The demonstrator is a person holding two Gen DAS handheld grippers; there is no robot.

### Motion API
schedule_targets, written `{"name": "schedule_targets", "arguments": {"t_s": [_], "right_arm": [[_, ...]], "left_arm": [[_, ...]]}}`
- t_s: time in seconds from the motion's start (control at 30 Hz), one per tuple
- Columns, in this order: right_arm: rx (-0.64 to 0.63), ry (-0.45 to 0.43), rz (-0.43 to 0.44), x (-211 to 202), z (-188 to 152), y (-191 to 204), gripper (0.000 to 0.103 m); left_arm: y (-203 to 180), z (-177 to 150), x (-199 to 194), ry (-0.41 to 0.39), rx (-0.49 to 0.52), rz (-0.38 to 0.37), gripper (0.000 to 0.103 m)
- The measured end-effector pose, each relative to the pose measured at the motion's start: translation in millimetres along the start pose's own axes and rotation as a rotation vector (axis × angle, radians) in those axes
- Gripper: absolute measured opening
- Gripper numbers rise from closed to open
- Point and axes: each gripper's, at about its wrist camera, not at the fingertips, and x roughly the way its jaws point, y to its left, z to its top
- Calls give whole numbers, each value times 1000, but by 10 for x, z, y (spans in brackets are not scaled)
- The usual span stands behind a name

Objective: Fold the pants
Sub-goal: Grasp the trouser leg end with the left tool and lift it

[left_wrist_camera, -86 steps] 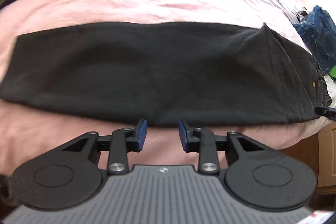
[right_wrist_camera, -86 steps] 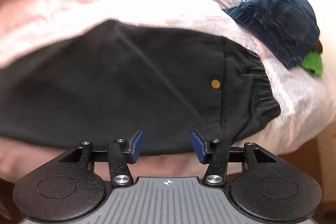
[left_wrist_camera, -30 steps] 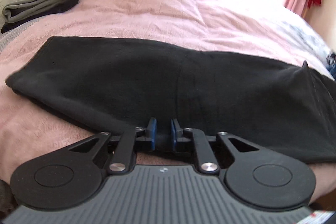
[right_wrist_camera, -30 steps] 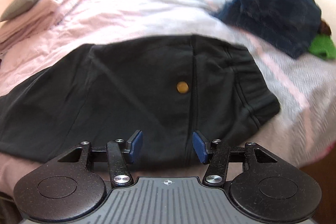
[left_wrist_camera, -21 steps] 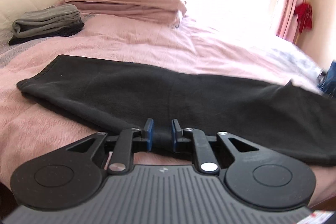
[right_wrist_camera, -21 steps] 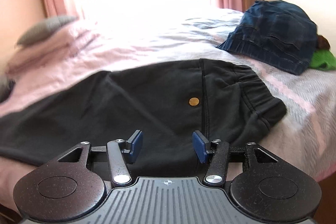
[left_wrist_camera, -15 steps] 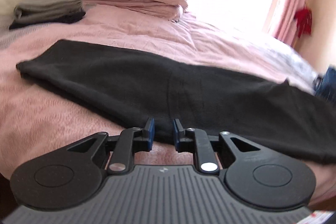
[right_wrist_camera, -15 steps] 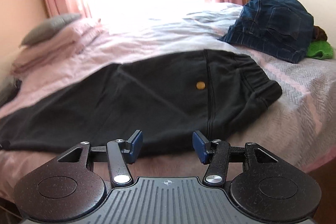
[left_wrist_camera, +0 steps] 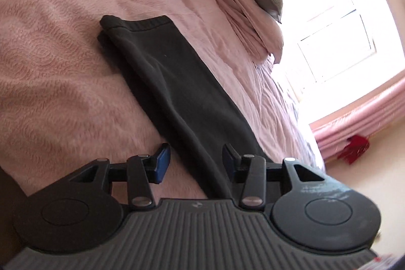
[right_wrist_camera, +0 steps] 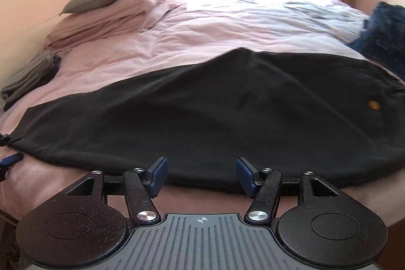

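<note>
The black fleece pants [right_wrist_camera: 202,115], already doubled leg on leg, lie along the near edge of the pink-quilted bed [right_wrist_camera: 202,29], long axis running side to side, waistband toward the right corner and leg cuffs toward the left. The left gripper [left_wrist_camera: 193,163] hovers with its jaws wide apart and empty, sighting down the legs toward the cuffs. The right gripper [right_wrist_camera: 201,175] is likewise wide and empty at the near hem. A clean fold probably calls for pinching both layers at the cuffs and carrying them squarely over to the waistband.

No legible txt, seemingly.
</note>
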Motion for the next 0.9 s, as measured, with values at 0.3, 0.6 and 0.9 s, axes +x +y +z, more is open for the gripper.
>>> {"name": "schedule_targets", "arguments": {"t_s": [0.3,0.6,0.9], "right_arm": [[-177,-23,99,598,77,1079,58],[-304,-90,79,888,-116,1715,60],[-293,-113,26,976,-280,1761,67]], "left_arm": [[273,196,158,-75,-83,-5,33],[269,180,175,-91,17,1,32],[73,171,226,-151,179,47,13]]}}
